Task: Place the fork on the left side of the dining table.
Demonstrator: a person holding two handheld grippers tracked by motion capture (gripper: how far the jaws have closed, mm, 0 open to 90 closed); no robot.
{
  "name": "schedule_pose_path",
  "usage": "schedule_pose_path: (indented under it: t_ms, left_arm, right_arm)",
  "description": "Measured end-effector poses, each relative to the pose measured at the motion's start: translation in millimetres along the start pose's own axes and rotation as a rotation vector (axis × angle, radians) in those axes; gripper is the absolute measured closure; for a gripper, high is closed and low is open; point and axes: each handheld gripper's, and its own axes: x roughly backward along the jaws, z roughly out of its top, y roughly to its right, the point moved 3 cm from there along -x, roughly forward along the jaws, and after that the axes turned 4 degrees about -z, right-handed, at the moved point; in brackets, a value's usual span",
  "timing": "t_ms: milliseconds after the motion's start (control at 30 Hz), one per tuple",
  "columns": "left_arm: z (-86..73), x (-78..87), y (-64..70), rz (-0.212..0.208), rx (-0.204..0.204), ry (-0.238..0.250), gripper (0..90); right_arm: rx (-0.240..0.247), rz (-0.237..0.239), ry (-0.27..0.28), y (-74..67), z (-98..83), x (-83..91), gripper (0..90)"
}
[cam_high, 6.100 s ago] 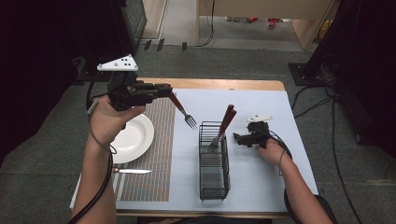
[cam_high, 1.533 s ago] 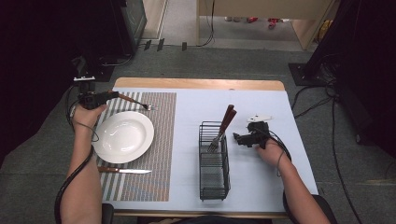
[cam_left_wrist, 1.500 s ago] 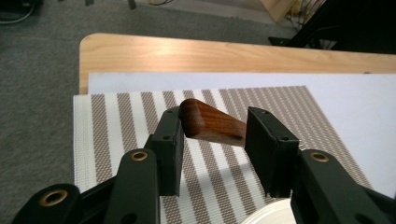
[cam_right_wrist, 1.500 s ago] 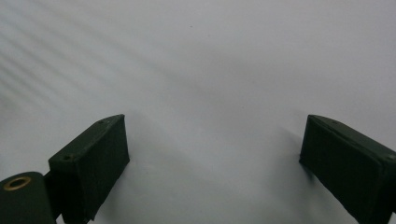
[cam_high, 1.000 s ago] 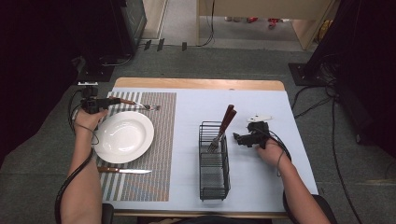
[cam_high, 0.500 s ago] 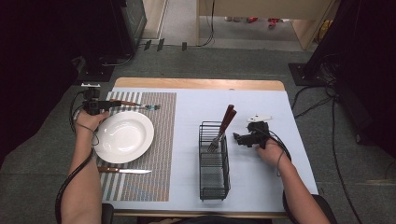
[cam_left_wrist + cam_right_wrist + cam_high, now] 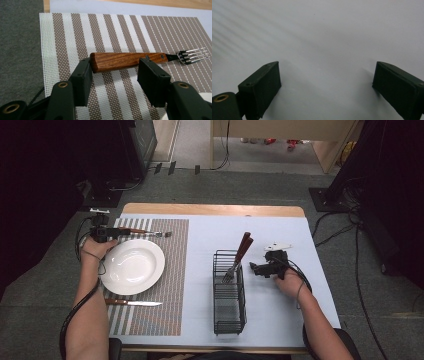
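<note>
Since six seconds ago, wooden-handled steel fork [image 7: 130,59] travels from mid-air onto striped woven placemat [image 7: 120,32].
Left hand-held gripper [image 7: 113,75], jaws just opening, straddles the handle beyond the round white plate [image 7: 132,266]; right hand-held gripper [image 7: 327,85] gapes empty. Stiff, light; grip mid-handle.

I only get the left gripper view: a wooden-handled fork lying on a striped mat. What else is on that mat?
Observer: A white plate sits on the mat, on the person's side of the fork.
Operator: Any other cutlery there?
Observer: A knife lies on the mat, nearer the person than the plate.
Operator: And what is the other hand doing?
Observer: The right hand-held gripper rests on the table just right of a wire basket, its jaws open with nothing between them.
</note>
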Motion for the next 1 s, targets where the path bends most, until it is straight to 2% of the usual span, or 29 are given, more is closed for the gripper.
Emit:
schedule_pose_path:
  t_ms: [300,433,600,733,800,1000]
  left_arm:
    - [0.2,-4.4,-2.3,0.016,0.04,-0.042,44.6]
    - [1.0,-6.4,-4.2,0.033,0.07,-0.058,42.0]
    - [1.5,-6.4,-3.5,0.035,0.067,-0.05,41.2]
    - [2.0,-5.3,-1.8,0.038,0.044,-0.034,40.5]
    - [2.7,-3.1,-1.2,0.035,0.029,-0.009,40.6]
    - [5.5,0.7,2.8,0.027,0.016,0.021,41.0]
  right_arm:
    - [0.002,0.001,0.001,0.1,0.0,-0.1,7.2]
    - [0.001,0.0,0.001,0.1,0.0,-0.1,7.1]
    - [0.001,0.0,0.001,0.1,0.0,-0.1,7.1]
    - [0.001,0.0,0.0,0.0,0.0,0.0,7.1]
    - [0.0,0.0,0.0,0.0,0.0,0.0,7.2]
    - [0.0,0.0,-0.001,0.0,0.1,0.0,7.1]
